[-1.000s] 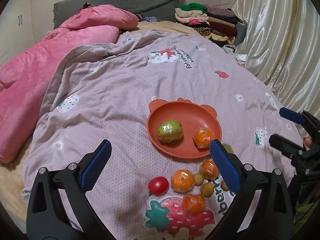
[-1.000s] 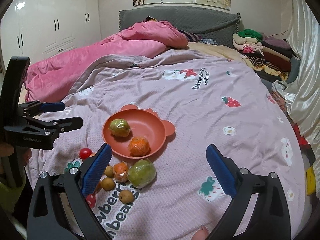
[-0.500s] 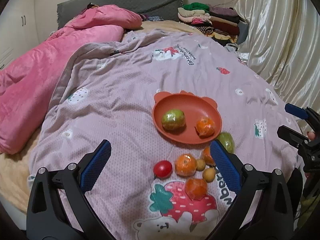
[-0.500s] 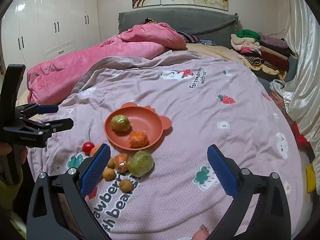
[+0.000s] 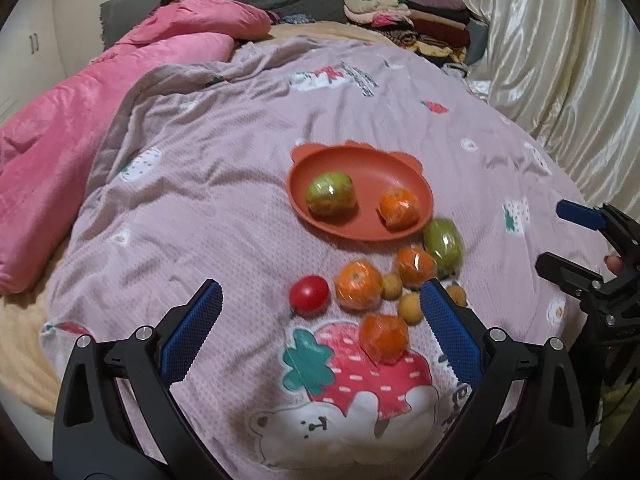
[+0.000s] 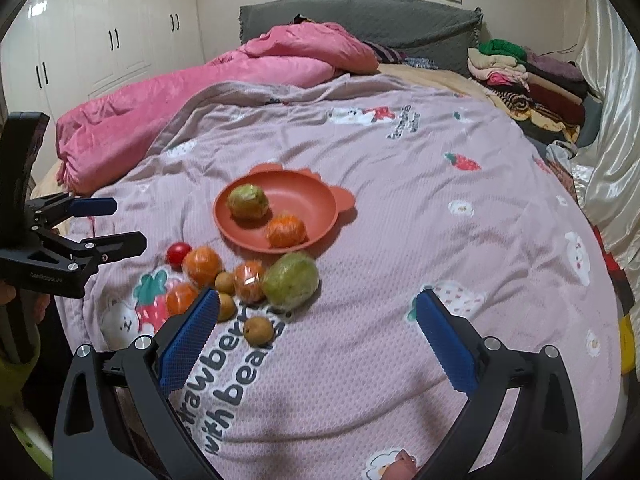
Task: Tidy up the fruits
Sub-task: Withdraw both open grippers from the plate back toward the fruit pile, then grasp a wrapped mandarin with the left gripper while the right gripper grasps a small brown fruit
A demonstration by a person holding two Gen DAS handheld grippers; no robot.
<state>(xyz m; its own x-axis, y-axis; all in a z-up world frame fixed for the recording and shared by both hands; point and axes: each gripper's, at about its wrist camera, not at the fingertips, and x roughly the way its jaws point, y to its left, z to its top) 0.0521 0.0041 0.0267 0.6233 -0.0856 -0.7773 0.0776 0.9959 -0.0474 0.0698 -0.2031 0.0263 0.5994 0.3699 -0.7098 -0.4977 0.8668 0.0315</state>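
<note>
On the bed, a pale purple blanket with cartoon prints carries the fruit. A reddish plate with little ears on its rim sits near the middle, and inside it lie a green fruit in clear wrap and an orange, slightly apart. Just outside the plate's near edge is a loose cluster: a bigger wrapped green fruit close to the rim, three wrapped oranges, a few small brown fruits and a red tomato at the far left end of the group.

The left gripper hangs over the near end of the cluster, its blue-padded fingers spread wide with nothing between them. The right gripper is held low over the blanket beside the pile, spread equally wide and empty.

A crumpled pink quilt lies along the left side, and folded clothes are stacked by the grey headboard.
</note>
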